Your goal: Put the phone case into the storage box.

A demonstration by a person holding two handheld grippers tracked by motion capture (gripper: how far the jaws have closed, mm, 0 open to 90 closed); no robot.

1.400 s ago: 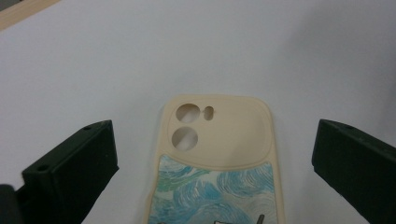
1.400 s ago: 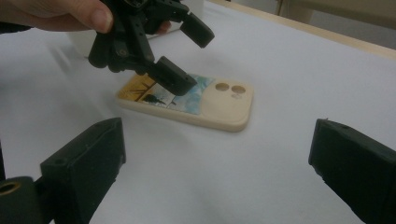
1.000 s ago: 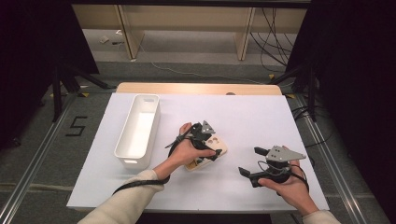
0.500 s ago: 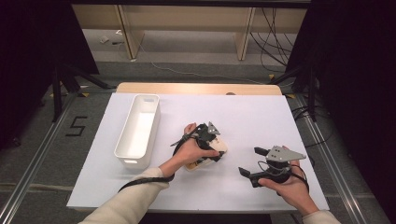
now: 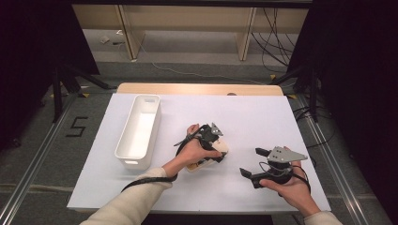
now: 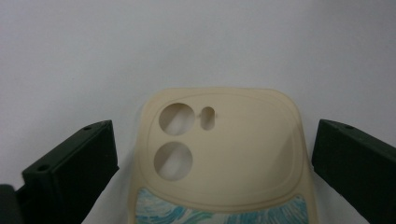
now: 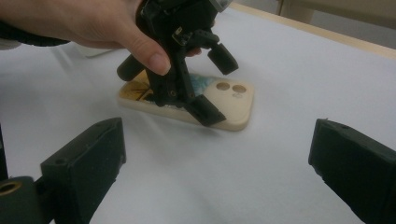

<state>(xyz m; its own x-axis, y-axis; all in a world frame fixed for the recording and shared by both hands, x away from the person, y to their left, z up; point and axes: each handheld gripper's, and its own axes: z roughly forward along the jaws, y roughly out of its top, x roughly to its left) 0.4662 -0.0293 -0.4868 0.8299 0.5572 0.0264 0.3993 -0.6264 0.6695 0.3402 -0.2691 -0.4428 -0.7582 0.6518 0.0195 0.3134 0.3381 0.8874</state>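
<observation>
High view showed the left tongs (image 5: 212, 146) lowered with jaws spread either side of a cream phone case (image 6: 219, 158) lying flat on the white counter (image 5: 263, 117), apparently poised to grip it, while the right tongs (image 5: 256, 164) waited open nearby.

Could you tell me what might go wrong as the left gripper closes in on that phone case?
The phone case lies flat on the smooth white table, so the left gripper's open jaws, standing either side of it, may push it sideways instead of gripping. It looks thin, so a squeeze could bow it or let it pop out.
</observation>
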